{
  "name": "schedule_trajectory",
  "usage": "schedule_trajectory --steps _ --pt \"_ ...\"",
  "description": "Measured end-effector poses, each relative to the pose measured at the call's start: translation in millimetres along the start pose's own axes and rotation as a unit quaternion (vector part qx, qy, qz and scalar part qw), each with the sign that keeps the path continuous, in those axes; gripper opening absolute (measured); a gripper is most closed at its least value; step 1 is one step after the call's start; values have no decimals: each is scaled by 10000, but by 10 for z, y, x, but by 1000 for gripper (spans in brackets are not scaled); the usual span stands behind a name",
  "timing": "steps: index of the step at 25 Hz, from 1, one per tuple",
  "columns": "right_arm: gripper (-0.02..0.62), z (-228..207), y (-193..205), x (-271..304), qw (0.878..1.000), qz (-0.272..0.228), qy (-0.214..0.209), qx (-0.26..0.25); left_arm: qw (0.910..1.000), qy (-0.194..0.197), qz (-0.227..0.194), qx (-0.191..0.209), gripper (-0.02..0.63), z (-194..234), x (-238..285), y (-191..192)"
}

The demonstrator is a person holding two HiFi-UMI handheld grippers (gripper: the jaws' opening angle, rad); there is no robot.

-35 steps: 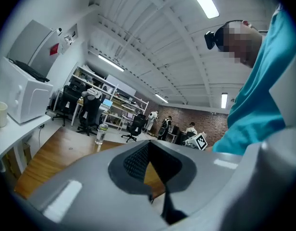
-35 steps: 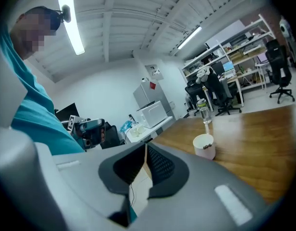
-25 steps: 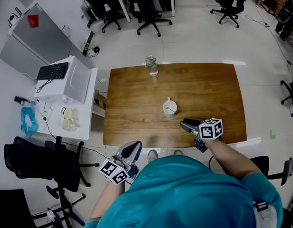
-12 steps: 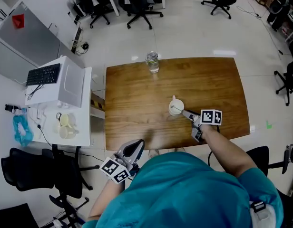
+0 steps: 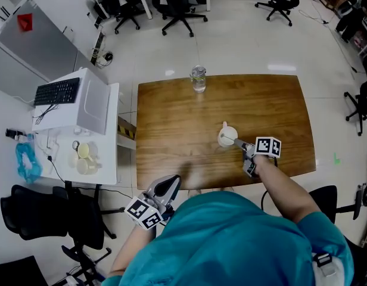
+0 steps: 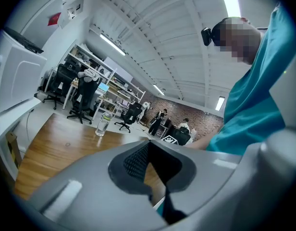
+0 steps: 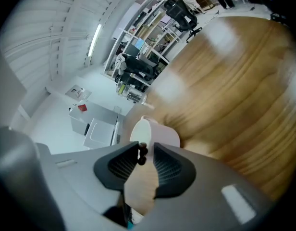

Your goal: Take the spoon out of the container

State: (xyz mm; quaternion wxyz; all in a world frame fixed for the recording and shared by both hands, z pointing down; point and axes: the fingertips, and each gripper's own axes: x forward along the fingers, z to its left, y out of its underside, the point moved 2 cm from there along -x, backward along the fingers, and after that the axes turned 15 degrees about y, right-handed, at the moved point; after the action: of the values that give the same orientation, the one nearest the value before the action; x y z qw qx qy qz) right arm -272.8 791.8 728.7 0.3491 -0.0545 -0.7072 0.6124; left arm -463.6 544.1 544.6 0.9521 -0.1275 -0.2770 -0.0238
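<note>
A white cup [image 5: 227, 137] stands on the wooden table [image 5: 171, 118], right of its middle. A spoon rests in it, and the dark beaded end of the spoon handle [image 7: 141, 154] pokes out over the cup [image 7: 157, 134] rim. My right gripper [image 5: 239, 143] is at the cup's near right side, its jaws closing around that handle. The handle lies against the left pad, with a gap still showing at the right pad [image 7: 171, 167]. My left gripper [image 5: 166, 186] hangs off the table's near edge by the person's body, shut and holding nothing.
A clear water bottle [image 5: 199, 78] stands at the table's far edge. A white side desk [image 5: 97, 148] with a keyboard [image 5: 55, 91] is left of the table. Office chairs [image 5: 177, 5] stand beyond the table and at the near left [image 5: 46, 213].
My right gripper has moved forward from the table's near edge up to the cup, and the spoon handle is now between its jaws. The left gripper has stayed where it was.
</note>
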Motion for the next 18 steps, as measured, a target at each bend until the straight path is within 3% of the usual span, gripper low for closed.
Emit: schedule_trajectory --steps 2,6,12,18 --pt "54 17 10 -44 10000 -16 4 -40 10000 -14 -15 11 0 -21 -19 12" --pt "51 139 -4 -244 9997 -30 -235 -87 10000 -23 -32 18 0 -76 41 0" --pt "51 460 -27 -929 9933 -107 -1090 -378 9999 -35 -62 134 0 -284 285 -98" --pt "49 528 -16 -1917 9719 -115 -2107 -1042 9991 -154 -169 345 0 -967 836 -2"
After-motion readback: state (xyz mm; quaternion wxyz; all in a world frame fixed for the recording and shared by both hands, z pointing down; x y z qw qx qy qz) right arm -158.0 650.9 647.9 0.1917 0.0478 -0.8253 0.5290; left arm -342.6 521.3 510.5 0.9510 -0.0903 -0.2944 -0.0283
